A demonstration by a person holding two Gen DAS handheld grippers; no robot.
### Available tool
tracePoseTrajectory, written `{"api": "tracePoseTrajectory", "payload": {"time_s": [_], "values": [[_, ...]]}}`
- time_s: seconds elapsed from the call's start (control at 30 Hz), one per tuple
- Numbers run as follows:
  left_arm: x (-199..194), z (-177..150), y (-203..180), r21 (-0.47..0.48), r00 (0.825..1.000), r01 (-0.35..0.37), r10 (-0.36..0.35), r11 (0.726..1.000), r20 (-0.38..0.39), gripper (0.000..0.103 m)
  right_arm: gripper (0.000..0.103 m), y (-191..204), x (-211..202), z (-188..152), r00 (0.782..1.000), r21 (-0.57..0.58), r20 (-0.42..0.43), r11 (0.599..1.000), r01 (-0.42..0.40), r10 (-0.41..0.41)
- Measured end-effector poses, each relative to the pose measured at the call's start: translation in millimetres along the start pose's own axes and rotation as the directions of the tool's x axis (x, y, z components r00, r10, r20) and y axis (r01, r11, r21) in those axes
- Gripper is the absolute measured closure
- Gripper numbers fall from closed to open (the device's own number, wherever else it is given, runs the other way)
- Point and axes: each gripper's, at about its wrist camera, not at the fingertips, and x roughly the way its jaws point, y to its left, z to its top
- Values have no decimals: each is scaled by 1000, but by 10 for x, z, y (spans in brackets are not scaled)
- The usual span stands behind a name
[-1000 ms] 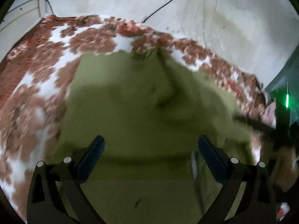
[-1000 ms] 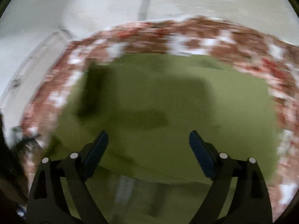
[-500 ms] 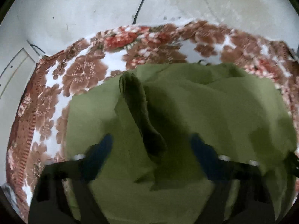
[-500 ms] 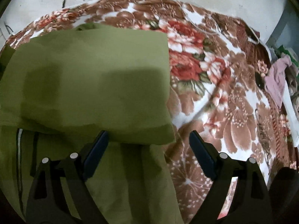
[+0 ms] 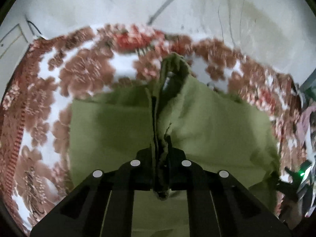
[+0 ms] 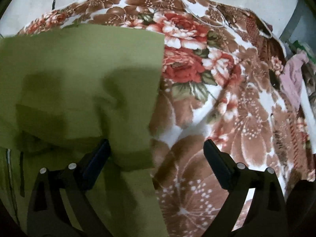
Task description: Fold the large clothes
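Left wrist view: left gripper [image 5: 161, 154] just closed, clamped on a bunched ridge of the olive-green garment [image 5: 213, 126]. Soft matte woven cloth, pinched into a narrow upright pleat running away from the fingers toward the far edge of the bed. Beneath it, a plush floral blanket [image 5: 83, 75] in brown, red and white, blurred here. Pale wall with a dark cable [image 5: 167, 2] beyond the far edge.

Right wrist view: right gripper [image 6: 156, 152] spread wide, just opening further, pressing on nothing; the garment's [image 6: 83, 69] near right corner between the fingers, unclamped. Flat layered folds with a straight right edge, not visible from the other camera. Crisp rose pattern on the blanket [image 6: 227, 90]; pink cloth [image 6: 294, 75] at the bed's right edge.
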Motion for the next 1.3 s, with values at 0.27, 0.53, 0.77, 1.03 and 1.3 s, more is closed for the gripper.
{"api": "tracePoseTrajectory", "payload": {"time_s": [0.27, 0.53, 0.77, 1.03, 1.3], "values": [[889, -449, 468, -23, 985, -24, 20, 999, -174, 86, 5, -99, 301, -147, 998, 90, -52, 996, -23, 28], [664, -643, 645, -25, 983, -139, 135, 990, -122, 29, 5, -277, -82, -198, 992, 191, -101, 980, -58, 78], [14, -388, 223, 106, 981, -181, 171, 978, 97, 14, 5, -78, -695, 198, 993, 253, 77, 962, -106, 89], [496, -558, -294, 216, 989, -140, 128, 966, 72, 9, 5, 282, -76, 591, 996, 322, 68, 943, -80, 62], [940, -940, -22, 175, 990, -129, 136, 976, -33, 4, 5, 552, 391, 471, 999, 155, 14, 987, -51, 50]]}}
